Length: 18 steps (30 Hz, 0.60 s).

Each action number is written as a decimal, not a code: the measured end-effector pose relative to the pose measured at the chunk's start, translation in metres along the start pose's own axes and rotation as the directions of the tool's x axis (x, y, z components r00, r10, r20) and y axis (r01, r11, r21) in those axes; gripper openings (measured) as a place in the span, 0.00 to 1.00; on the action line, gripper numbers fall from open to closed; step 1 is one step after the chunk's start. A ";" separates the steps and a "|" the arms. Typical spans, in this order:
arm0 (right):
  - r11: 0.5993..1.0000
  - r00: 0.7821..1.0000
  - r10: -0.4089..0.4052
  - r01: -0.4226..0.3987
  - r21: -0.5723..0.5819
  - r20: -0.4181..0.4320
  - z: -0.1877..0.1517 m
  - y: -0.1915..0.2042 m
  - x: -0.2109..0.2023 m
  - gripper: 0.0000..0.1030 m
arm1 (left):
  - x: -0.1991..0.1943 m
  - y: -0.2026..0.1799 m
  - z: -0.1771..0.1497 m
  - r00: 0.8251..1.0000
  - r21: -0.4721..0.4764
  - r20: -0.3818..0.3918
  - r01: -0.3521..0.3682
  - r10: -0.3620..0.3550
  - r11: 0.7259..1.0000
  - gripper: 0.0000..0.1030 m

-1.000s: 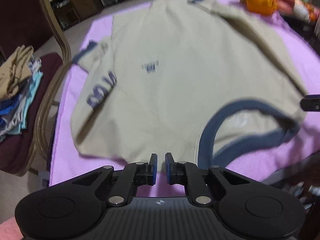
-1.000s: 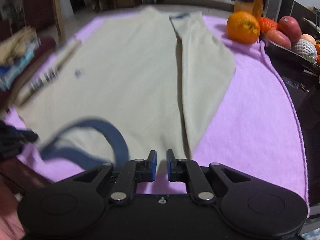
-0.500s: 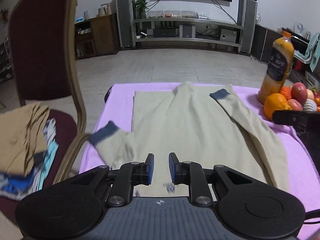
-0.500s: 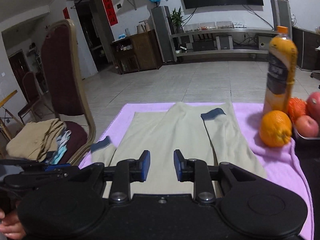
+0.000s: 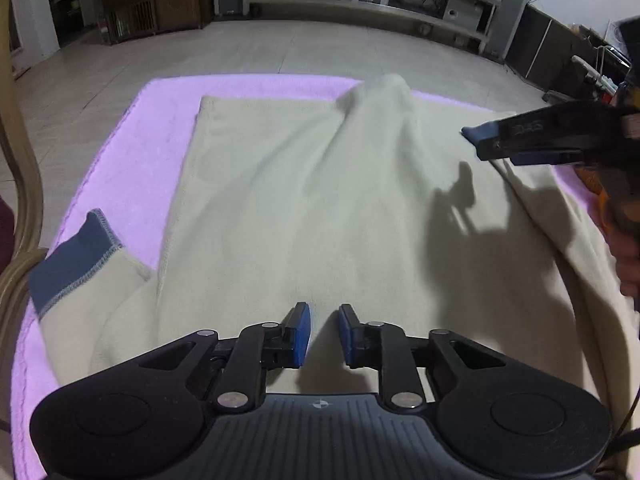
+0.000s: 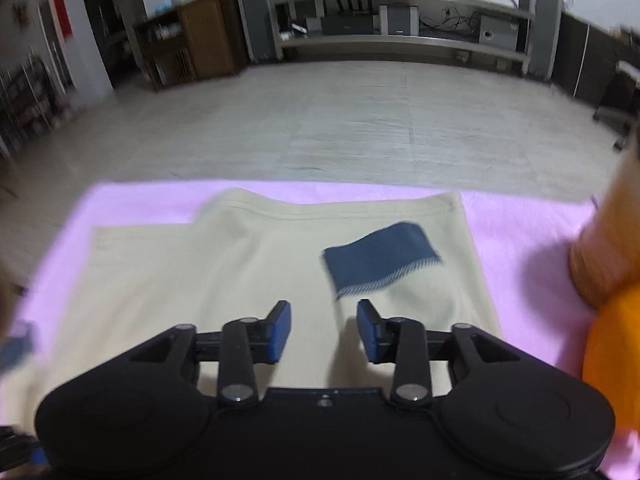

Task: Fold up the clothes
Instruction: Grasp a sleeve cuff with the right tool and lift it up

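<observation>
Sweater lay spread flat on the pink cloth; left gripper and right gripper hovered over it, jaws opening, nothing between them.

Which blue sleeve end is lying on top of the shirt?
The blue cuff just ahead of the right gripper; its sleeve is folded over the beige shirt. The other cuff lies off the shirt's side, on the pink cloth.

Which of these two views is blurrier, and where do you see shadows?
Right wrist view: blurrier, with the blue cuff and room smeared. Left wrist view: sharper; the right gripper casts a dark shadow on the beige shirt. Both views bend straight lines, fisheye style.
</observation>
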State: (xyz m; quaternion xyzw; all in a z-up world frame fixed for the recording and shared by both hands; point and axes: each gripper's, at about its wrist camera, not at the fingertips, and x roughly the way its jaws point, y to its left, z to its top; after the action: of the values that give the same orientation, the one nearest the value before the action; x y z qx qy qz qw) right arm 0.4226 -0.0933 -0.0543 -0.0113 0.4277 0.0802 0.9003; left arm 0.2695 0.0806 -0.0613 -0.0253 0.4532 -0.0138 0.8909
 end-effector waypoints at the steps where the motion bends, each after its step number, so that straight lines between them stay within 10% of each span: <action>1: 0.999 0.999 -0.036 0.036 -0.026 -0.008 0.002 0.002 0.012 0.40 | 0.000 -0.002 -0.001 1.000 0.022 0.001 -0.002 0.002 1.000 0.24; 4: 0.994 0.995 -0.092 0.093 -0.048 0.026 0.000 0.006 0.014 0.33 | -0.001 -0.001 -0.002 1.000 0.009 0.005 -0.002 0.002 1.000 0.24; 5: 0.993 0.994 -0.105 0.107 -0.051 0.042 -0.001 0.008 0.013 0.05 | -0.002 -0.002 -0.002 1.000 0.013 0.004 -0.008 0.008 1.000 0.24; 12: 0.998 0.961 -0.039 0.027 0.050 0.272 -0.021 -0.019 -0.133 0.05 | -0.059 -0.018 -0.003 0.998 0.026 0.038 0.042 -0.043 0.999 0.19; 18: 0.970 0.877 -0.020 -0.099 0.222 0.480 -0.082 -0.098 -0.302 0.05 | -0.160 -0.048 -0.027 0.972 0.054 0.172 0.152 -0.159 0.987 0.19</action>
State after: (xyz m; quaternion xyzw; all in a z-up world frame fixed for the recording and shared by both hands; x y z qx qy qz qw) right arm 0.1872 -0.2382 0.1221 0.1262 0.1986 0.0467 0.9708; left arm 0.1533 0.0393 0.0541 -0.0439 0.3690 -0.0904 0.9240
